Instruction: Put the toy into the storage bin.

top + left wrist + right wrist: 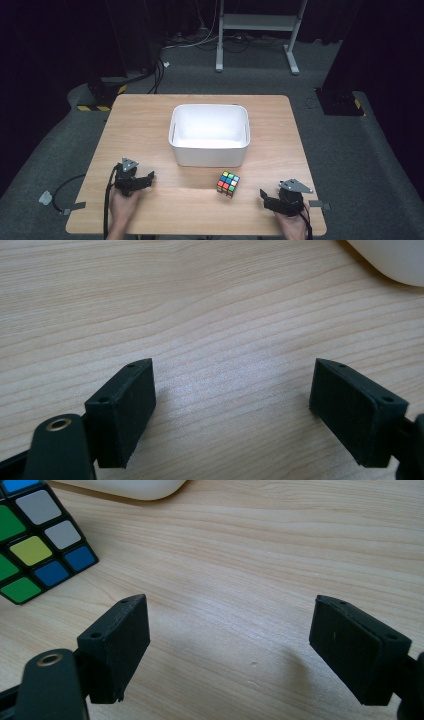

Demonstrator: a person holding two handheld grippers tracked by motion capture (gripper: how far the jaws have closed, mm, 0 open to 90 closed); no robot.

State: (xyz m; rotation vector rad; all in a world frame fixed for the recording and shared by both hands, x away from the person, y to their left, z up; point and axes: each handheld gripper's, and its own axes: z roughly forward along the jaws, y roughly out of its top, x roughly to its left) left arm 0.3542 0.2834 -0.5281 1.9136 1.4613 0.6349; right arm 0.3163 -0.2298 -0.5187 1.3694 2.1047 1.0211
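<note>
The cube (228, 183) sits on the wooden surface (150, 125) just in front of the white bin (210, 134), between the two hands and nearer the right one. The right tool (263, 195) rests low beside it, jaws spread wide with nothing between them. The left tool (149, 177) lies well apart from the cube, likewise open and empty.

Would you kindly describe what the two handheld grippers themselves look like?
Both the left gripper and the right gripper are matte black, each topped by a grey three-cornered plate and trailing a black cable. Up close, the fingers are blocky black slabs with small screw holes along their top edges, and a brass-ringed hole sits beside one.
</note>
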